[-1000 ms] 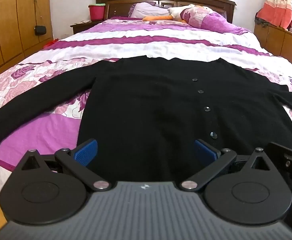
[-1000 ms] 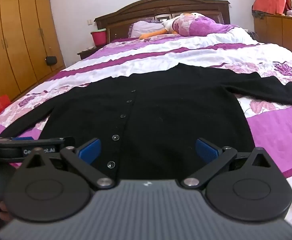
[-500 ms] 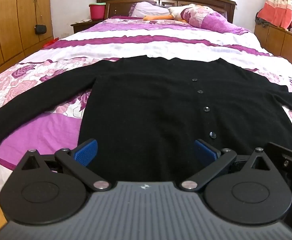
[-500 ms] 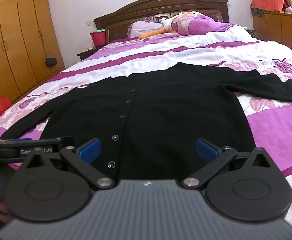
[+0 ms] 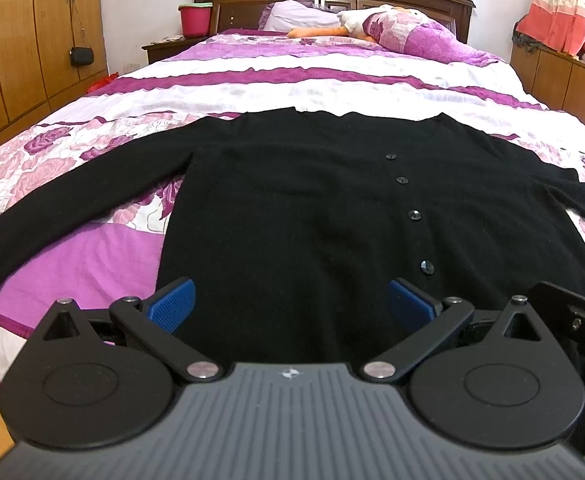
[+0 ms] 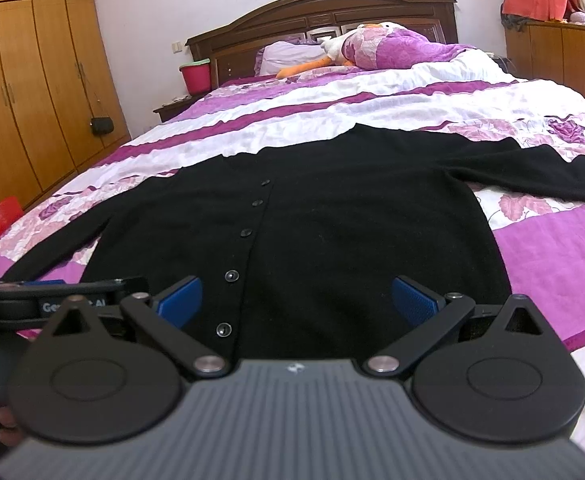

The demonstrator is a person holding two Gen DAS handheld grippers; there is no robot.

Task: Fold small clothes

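Observation:
A black buttoned cardigan (image 5: 292,208) lies flat on the bed, front up, both sleeves spread out to the sides, hem nearest me. It also shows in the right wrist view (image 6: 352,220). My left gripper (image 5: 290,304) is open and empty, hovering over the hem on the left half. My right gripper (image 6: 296,300) is open and empty over the hem on the right half. The right gripper's body shows at the right edge of the left wrist view (image 5: 564,320), close beside the left one.
The bed (image 5: 332,80) has a purple and white floral cover, with pillows and a plush toy (image 5: 372,24) at the wooden headboard. A wooden wardrobe (image 5: 24,40) stands left, a red bucket (image 5: 194,20) on the nightstand, cabinets (image 5: 564,80) right.
Both grippers have risen and tilted slightly; the cardigan sits a little lower in the views. Nothing was grasped and the cardigan has not moved.

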